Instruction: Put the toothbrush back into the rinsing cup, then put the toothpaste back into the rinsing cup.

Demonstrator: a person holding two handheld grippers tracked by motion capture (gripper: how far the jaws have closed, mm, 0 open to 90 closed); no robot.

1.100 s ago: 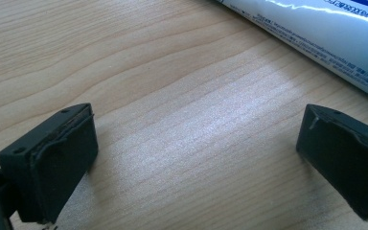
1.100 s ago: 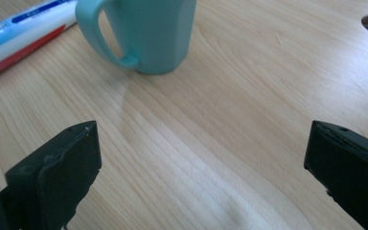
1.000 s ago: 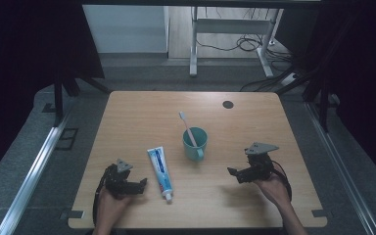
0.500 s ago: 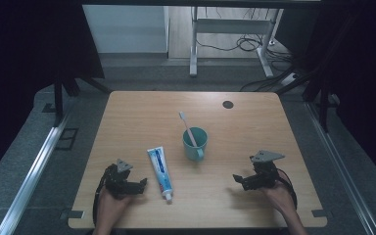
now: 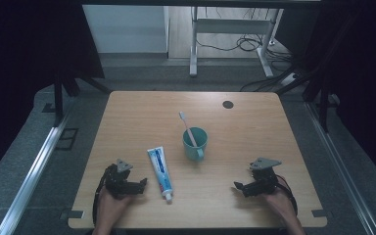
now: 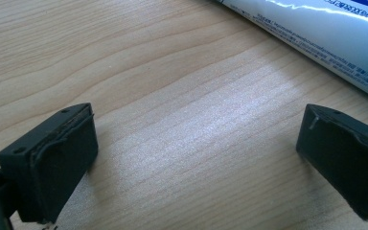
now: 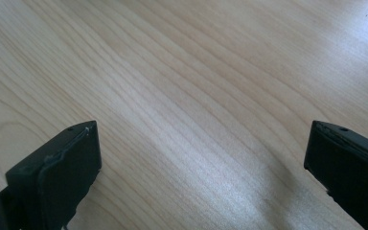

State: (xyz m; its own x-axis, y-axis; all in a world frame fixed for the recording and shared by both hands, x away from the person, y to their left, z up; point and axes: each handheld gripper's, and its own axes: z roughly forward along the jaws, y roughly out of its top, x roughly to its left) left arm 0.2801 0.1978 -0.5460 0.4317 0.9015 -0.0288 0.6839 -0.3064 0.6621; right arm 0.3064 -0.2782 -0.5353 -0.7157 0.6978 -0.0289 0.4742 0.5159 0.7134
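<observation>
Toothpaste tube (image 5: pixel 159 168) lies flat on the desk (image 5: pixel 254 127), near the front edge and left of centre, with its cap end toward the person and its flat end pointing away. Largest of the surroundings is the wooden desk itself, which has a dark round grommet (image 5: pixel 228 104) near its far right corner. A teal cup (image 5: pixel 195 143) stands upright near the middle of the desk, just right of the tube and apart from it, with a toothbrush (image 5: pixel 187 127) leaning inside, head up. Nothing lies between the tube and either tool. The left tool (image 5: pixel 138 185) rests at the front left, just beside the tube's cap end, its jaws spread wide with bare wood between them; in the left gripper view, the tube (image 6: pixel 316 33) crosses the upper right corner, beyond the jaws and not touching them. The right tool (image 5: pixel 239 186) sits at the front right, well apart from the tube, jaws likewise spread wide over bare desk (image 7: pixel 196 96).
</observation>
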